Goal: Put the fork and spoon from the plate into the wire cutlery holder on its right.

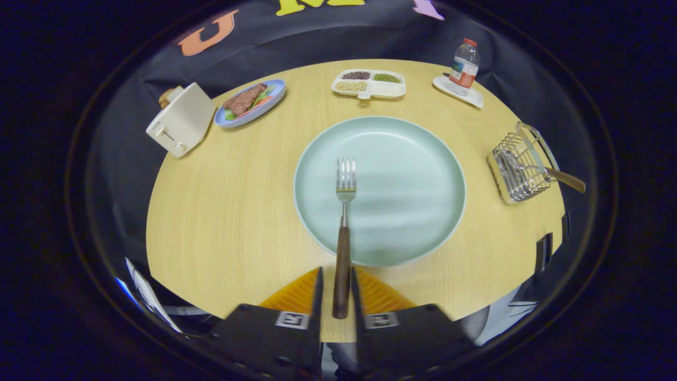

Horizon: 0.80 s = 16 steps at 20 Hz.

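The fork handle is flanked closely by the claw fingers, apparently pinched; its long axis runs straight ahead. The wire cutlery holder lies forward-right.

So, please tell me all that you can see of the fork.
The fork has a shiny metal head with four tines, a thin metal neck and a dark brown handle that looks like wood. Its handle is clamped between the two fingers of the gripper, which are closed on it. The tines point away from the gripper, over the pale green plate. Whether it touches the plate, I cannot tell.
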Tool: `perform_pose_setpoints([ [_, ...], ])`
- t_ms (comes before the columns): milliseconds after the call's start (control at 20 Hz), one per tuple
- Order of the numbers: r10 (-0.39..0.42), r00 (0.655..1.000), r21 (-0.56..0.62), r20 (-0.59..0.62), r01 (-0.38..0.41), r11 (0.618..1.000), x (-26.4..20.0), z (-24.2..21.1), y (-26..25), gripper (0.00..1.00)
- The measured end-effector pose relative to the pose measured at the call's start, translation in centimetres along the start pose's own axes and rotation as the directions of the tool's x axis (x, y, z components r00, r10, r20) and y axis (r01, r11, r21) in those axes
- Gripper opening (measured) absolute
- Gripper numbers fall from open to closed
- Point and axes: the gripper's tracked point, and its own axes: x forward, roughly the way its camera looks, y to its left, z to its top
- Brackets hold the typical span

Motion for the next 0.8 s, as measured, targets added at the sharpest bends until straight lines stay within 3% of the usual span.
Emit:
perform_pose_setpoints([
  [50,0.011,1.000,0.003,-0.004,-0.011,1.000,0.3,0.1,0.1,0.13],
  [150,0.035,0.999,0.011,-0.010,-0.035,0.999,-0.3,0.9,0.2,0.16],
  [200,0.011,1.000,0.003,-0.007,-0.011,1.000,-0.1,0.4,-0.2,0.08],
  [350,0.031,0.999,-0.018,-0.011,-0.031,0.999,0.6,0.2,-0.2,0.08],
  [450,0.054,0.998,-0.009,-0.015,-0.054,0.998,0.4,0.3,-0.3,0.00],
  [800,0.096,0.994,0.013,0.045,-0.097,0.995,-3.5,2.5,-2.2,0.00],
])
